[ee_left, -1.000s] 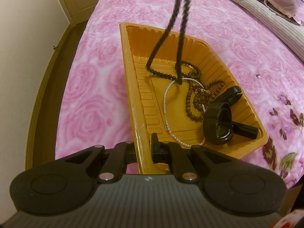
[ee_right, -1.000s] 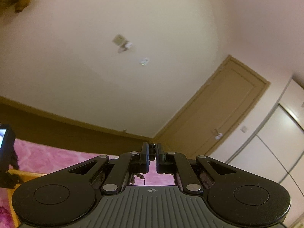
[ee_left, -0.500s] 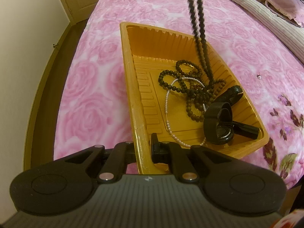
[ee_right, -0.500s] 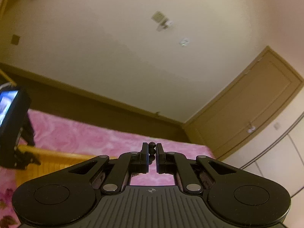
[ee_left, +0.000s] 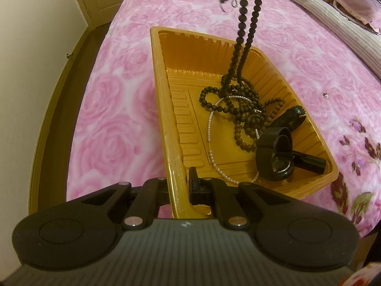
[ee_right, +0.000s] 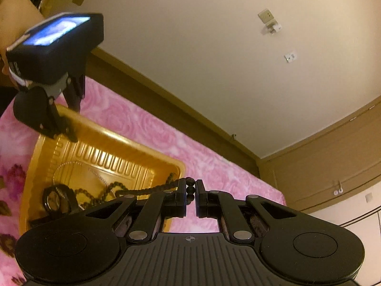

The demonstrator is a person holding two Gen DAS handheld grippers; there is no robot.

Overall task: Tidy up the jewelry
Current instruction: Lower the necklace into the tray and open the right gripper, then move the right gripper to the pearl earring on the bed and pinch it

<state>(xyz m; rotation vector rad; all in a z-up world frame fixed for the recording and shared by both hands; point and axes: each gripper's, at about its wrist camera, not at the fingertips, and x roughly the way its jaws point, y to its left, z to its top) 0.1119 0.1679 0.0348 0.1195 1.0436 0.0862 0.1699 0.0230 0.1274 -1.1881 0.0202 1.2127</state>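
Note:
An orange plastic tray (ee_left: 164,109) lies on the pink bed. My left gripper (ee_left: 179,178) is shut on its near rim. Inside the tray lie a pearl necklace (ee_left: 209,128), brown bead strands (ee_left: 247,109) and black watch-like bands (ee_left: 276,157). A dark bead necklace (ee_left: 247,19) hangs down from above, its lower end coiled in the tray. In the right wrist view my right gripper (ee_right: 191,188) is shut on that dark bead necklace (ee_right: 152,189), which trails left into the tray (ee_right: 100,140). The left gripper (ee_right: 59,124) shows there at the tray's far corner.
A pink rose bedspread (ee_left: 107,119) covers the bed, with striped bedding (ee_left: 333,12) at the far right. A small stud-like item (ee_left: 325,94) lies on the spread right of the tray. A wall, door (ee_right: 333,166) and floor strip run along the bed's left edge.
My right gripper has come down and rolled, so the tray is now in its view. More of the dark bead necklace has settled into the tray. The left gripper stayed put.

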